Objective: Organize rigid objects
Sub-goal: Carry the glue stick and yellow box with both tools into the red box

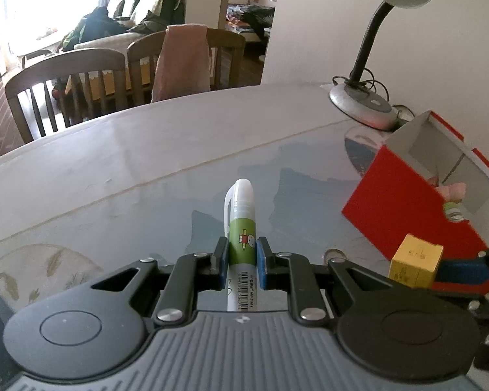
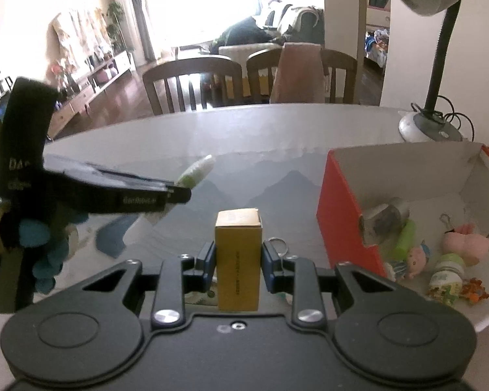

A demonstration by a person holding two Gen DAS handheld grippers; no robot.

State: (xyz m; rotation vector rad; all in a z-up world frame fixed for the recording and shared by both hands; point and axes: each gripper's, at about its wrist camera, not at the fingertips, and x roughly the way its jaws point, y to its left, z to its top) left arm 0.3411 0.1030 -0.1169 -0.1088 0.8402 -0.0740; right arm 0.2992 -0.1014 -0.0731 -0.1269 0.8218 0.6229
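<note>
My left gripper [image 1: 241, 255] is shut on a white and green marker pen [image 1: 242, 224] that points forward above the glass table. My right gripper [image 2: 238, 259] is shut on a small yellow box [image 2: 238, 257], held above the table just left of the red box. The yellow box also shows in the left wrist view [image 1: 415, 260], near the red box's front corner. The red box [image 2: 339, 208] with a white inside stands open at the right and holds small toys [image 2: 466, 244], a green tube [image 2: 406, 239] and a metal piece [image 2: 383, 220]. The left gripper with the pen shows in the right wrist view [image 2: 179, 192].
A gooseneck desk lamp [image 1: 362, 104] stands at the back right behind the red box [image 1: 407, 192]. A key ring [image 2: 278, 244] lies on the glass table [image 1: 146, 176] by my right fingers. Wooden chairs [image 1: 65, 88] stand beyond the far table edge.
</note>
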